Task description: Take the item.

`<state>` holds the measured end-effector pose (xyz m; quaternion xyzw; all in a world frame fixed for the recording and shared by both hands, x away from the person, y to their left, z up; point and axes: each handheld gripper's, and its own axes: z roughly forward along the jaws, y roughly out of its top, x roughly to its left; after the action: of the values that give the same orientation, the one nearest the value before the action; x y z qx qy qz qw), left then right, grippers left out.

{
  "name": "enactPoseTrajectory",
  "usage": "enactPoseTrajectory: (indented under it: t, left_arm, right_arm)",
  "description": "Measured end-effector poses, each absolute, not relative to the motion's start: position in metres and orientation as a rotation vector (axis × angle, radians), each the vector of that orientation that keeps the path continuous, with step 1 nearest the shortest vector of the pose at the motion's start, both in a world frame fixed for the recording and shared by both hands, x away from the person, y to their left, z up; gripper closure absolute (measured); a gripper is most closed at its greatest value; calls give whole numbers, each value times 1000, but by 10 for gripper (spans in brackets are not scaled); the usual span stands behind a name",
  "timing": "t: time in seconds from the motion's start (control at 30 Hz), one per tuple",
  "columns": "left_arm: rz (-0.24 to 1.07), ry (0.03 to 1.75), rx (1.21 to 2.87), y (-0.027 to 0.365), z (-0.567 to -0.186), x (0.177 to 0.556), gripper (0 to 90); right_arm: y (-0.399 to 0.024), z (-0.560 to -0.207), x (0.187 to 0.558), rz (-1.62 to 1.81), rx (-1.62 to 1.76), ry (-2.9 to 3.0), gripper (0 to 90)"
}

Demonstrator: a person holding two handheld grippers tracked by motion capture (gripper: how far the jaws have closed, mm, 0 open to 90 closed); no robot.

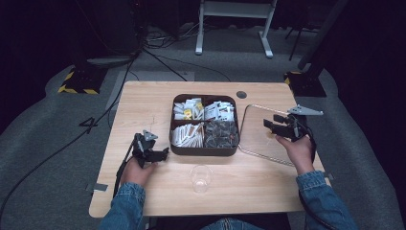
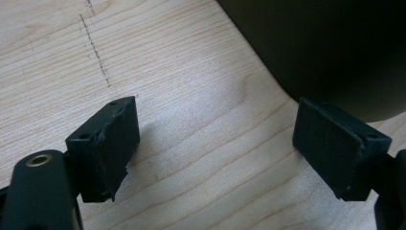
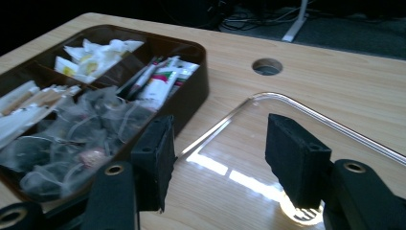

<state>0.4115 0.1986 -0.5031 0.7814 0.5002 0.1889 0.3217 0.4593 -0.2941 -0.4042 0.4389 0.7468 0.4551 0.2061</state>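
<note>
On the wooden table [image 1: 143,100] sits a dark brown tray [image 1: 204,150] split into four compartments, each one filled with sachets and packets. To its right lies a clear tray [image 1: 266,156], its rim catching the light. A clear plastic cup [image 1: 200,178] stands upright near the person's edge of the table, in front of the brown tray and apart from it.

The right gripper [image 1: 274,124] is held above the clear tray, pointing towards the brown one; its jaws are spread wide with nothing between them. The left gripper [image 1: 160,154] rests low at the table, just beside the brown tray's near left corner, and its jaws gape too, with bare wood showing between them in the left gripper view.
</note>
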Motion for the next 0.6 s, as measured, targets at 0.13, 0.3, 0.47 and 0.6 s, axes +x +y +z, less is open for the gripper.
enactPoseTrajectory:
  t: [0.13, 0.3, 0.47, 0.6]
  left_arm:
    - [496, 1316, 2053, 199, -503, 411, 168]
    - [495, 1318, 2051, 198, -503, 411, 167]
    - [497, 1322, 2049, 198, -503, 410, 160]
    - [498, 1322, 2050, 199, -503, 410, 158]
  right_arm:
    - [-280, -399, 459, 1284, 1189, 2116, 435]
    - [-261, -397, 460, 1293, 1155, 2162, 433]
    - [-242, -398, 464, 1304, 1116, 2210, 432]
    - [-225, -400, 468, 1320, 1088, 2250, 432]
